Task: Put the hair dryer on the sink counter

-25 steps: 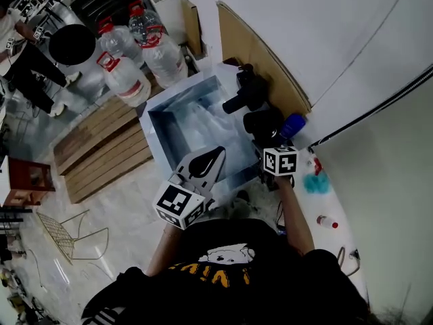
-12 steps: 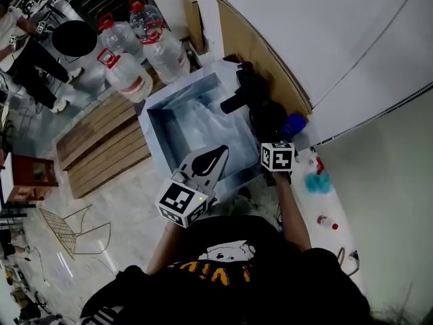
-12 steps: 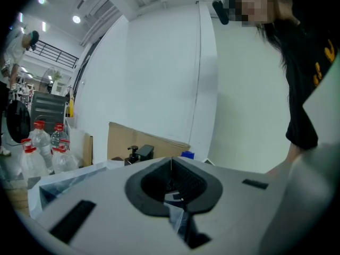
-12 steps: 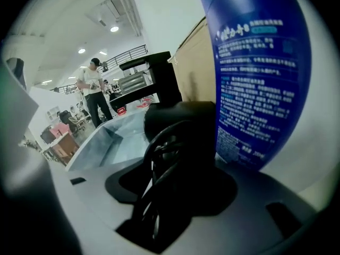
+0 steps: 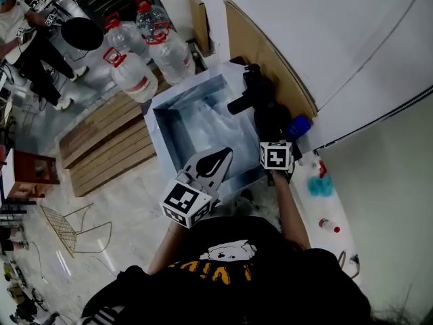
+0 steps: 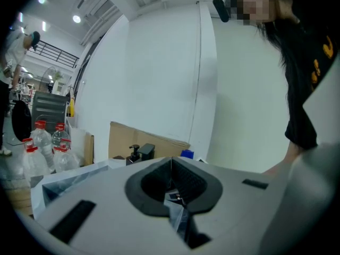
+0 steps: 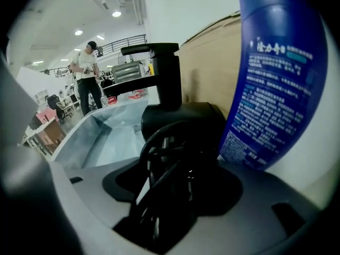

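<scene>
The black hair dryer (image 5: 270, 119) lies on the sink counter (image 5: 306, 202) between the black faucet (image 5: 246, 90) and a blue bottle (image 5: 298, 126). My right gripper (image 5: 272, 137) reaches onto it from the near side. In the right gripper view the hair dryer (image 7: 180, 124) and its coiled cord fill the gap of the right gripper (image 7: 175, 195), whose jaws are opening around it. The blue bottle (image 7: 276, 73) stands close on the right and the faucet (image 7: 159, 70) rises behind. My left gripper (image 5: 215, 160) hangs over the sink's near rim, shut and empty, as the left gripper (image 6: 171, 163) view confirms.
The square sink (image 5: 162, 128) is lined with clear plastic. A cardboard sheet (image 5: 270, 53) leans on the wall behind the faucet. A teal object (image 5: 318, 183) and a small bottle (image 5: 329, 225) lie on the counter's near part. Water jugs (image 5: 135, 73) and a wooden pallet (image 5: 101, 141) sit on the floor left.
The right gripper has stayed at the hair dryer next to the blue bottle, shifting only slightly. The left gripper has drifted a little to the right over the sink's rim.
</scene>
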